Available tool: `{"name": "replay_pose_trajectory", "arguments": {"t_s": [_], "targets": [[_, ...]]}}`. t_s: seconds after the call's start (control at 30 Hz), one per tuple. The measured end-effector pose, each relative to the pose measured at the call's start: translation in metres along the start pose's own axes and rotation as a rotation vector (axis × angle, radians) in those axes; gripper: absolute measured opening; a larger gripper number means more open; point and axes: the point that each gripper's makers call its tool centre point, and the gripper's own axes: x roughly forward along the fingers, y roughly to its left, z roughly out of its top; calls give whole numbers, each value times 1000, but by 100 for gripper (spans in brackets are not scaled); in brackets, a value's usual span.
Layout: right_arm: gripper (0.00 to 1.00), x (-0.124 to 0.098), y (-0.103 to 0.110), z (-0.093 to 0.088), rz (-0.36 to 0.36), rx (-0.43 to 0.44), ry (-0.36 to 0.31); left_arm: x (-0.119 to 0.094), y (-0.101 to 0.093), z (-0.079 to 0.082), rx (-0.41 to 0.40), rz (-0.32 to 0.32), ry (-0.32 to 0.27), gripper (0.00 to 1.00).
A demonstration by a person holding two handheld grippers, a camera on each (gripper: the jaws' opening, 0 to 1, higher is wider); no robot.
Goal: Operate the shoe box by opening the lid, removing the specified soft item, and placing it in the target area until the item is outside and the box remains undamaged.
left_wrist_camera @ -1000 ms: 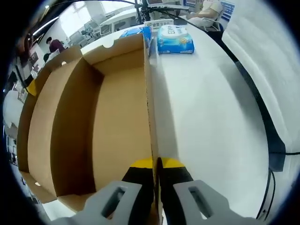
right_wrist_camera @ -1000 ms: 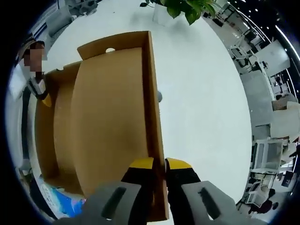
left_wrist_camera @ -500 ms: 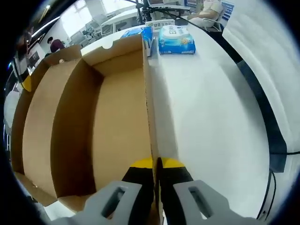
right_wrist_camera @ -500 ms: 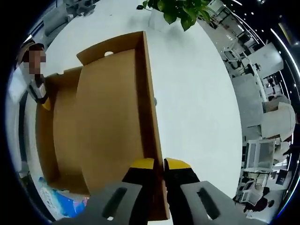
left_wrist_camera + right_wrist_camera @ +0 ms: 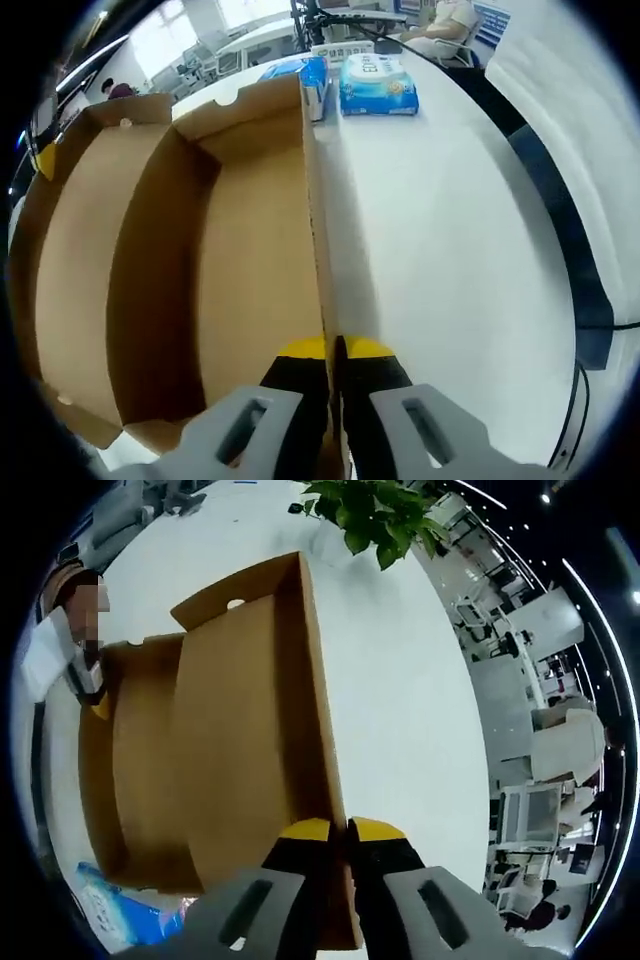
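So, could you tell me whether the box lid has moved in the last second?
Yes. In the left gripper view the lid has swung further open, away from the box, while the blue pack on the table holds its place.

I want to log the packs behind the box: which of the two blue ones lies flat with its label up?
The light blue pack right of the shoe box corner lies flat, label up. The darker blue pack stands against the box's far wall.

One open cardboard shoe box sits on one white table. Two blue packs lie beyond it: a wet-wipe pack and a second blue pack. One potted plant stands nearby.
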Motion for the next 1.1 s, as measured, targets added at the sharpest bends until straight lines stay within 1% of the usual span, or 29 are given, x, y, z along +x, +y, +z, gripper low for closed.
{"name": "replay_pose_trajectory", "arguments": {"t_s": [0.2, 0.4, 0.43, 0.6, 0.73, 1.1], "targets": [[3, -14, 5, 0, -59, 4, -15, 1, -1, 0, 1, 3, 1, 1], [3, -28, 10, 2, -138, -35, -23, 1, -2, 0, -1, 2, 1, 1], [3, -30, 11, 3, -155, -51, -24, 1, -2, 0, -1, 2, 0, 1], [3, -38, 16, 1, -188, -56, -23, 1, -2, -1, 1, 0, 3, 1], [3, -46, 19, 2, -215, -44, -29, 3, -3, -2, 3, 0, 4, 1], [4, -64, 34, 1, -283, -71, -30, 3, -4, -2, 12, -7, 4, 1]]}}
